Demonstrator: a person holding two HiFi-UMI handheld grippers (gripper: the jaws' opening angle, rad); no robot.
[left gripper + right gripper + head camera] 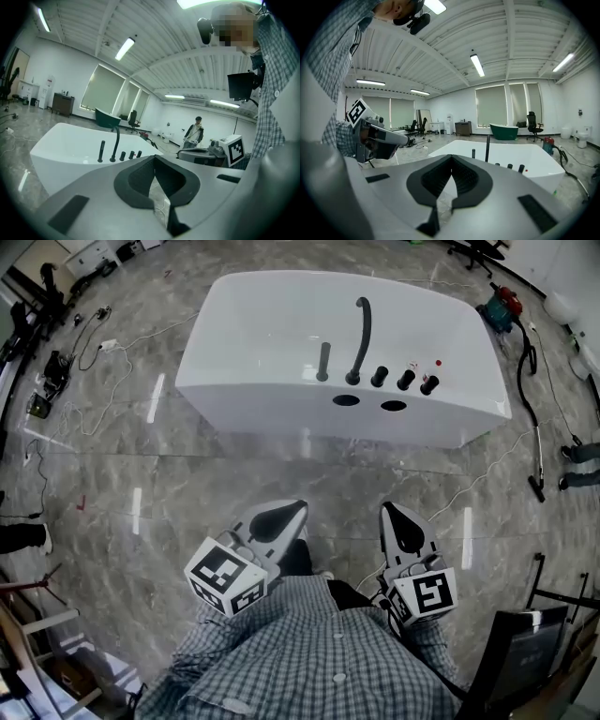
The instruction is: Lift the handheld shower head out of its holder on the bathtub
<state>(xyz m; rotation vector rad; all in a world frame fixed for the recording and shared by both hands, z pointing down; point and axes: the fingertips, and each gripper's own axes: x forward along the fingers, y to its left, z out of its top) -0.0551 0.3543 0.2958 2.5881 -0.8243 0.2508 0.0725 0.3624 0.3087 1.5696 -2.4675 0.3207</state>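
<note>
None done: the shower head (323, 362) stands in its holder on the tub (244, 324); no lift has begun.

Left to do: as I judge it, all of it. Cross the floor (187, 484) to the tub, open one pair of jaws, close them on the shower head, and draw it straight up out of the holder.

State of left hand-held gripper (278, 518): clenched on nothing, jaw tips meeting. It is held low in front of the person, pointing toward the tub and well apart from it.

State of right hand-held gripper (405, 526): also clenched and empty, tips together. It is beside the left one, aimed the same way and just as far from the fittings.

Place of shower head: on the tub's near deck, at the left end of the row of fittings. It is just beside the tall curved spout (361, 334), with three knobs (405, 380) on the spout's other side.

Look of shower head: a short, slim, dark rod, upright, far lower than the spout. It is small in every view, so the short rod is probably the shower head, and I cannot tell where holder ends and head begins.

Tub: white, freestanding on the grey floor, with two oval openings (346, 400) in its near wall below the fittings.
</note>
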